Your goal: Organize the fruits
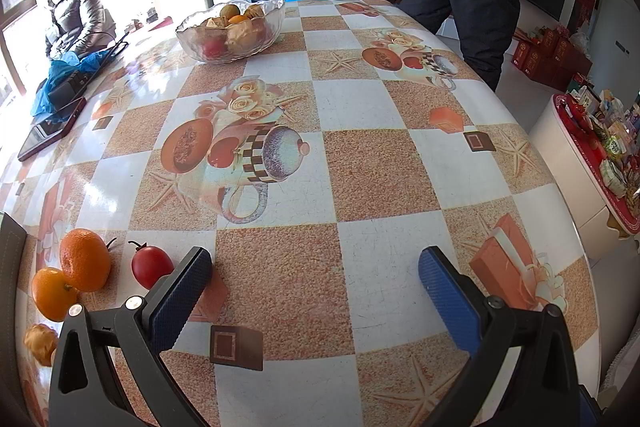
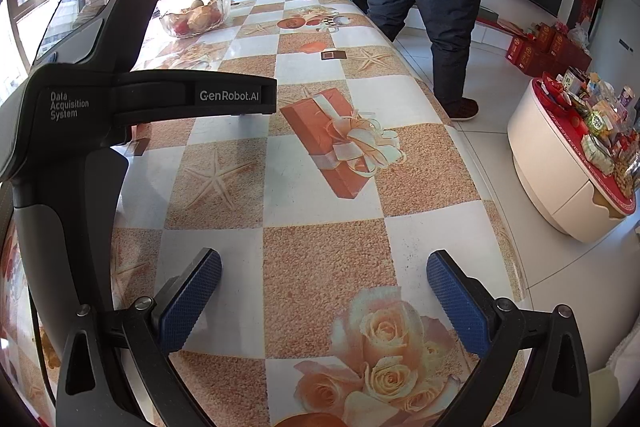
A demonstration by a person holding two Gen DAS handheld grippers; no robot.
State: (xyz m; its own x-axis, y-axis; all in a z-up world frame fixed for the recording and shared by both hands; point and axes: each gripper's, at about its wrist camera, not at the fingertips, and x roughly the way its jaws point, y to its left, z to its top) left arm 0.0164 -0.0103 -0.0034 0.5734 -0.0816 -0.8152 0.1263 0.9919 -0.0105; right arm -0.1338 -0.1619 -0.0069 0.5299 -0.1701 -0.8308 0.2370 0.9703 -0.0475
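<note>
Two oranges point(image 1: 82, 259) point(image 1: 52, 293), touching each other, one red cherry tomato point(image 1: 151, 266) and one brownish fruit point(image 1: 40, 343) lie near the table's point(image 1: 360, 167) left edge, just beside the left gripper point(image 1: 316, 291), whose fingers gape wide and empty. The right gripper point(image 2: 324, 297) is also spread wide, holding nothing. The glass bowl point(image 1: 230, 31) at the far-left corner holds mixed fruit. A phone point(image 1: 50, 135) lies on the left edge.
</note>
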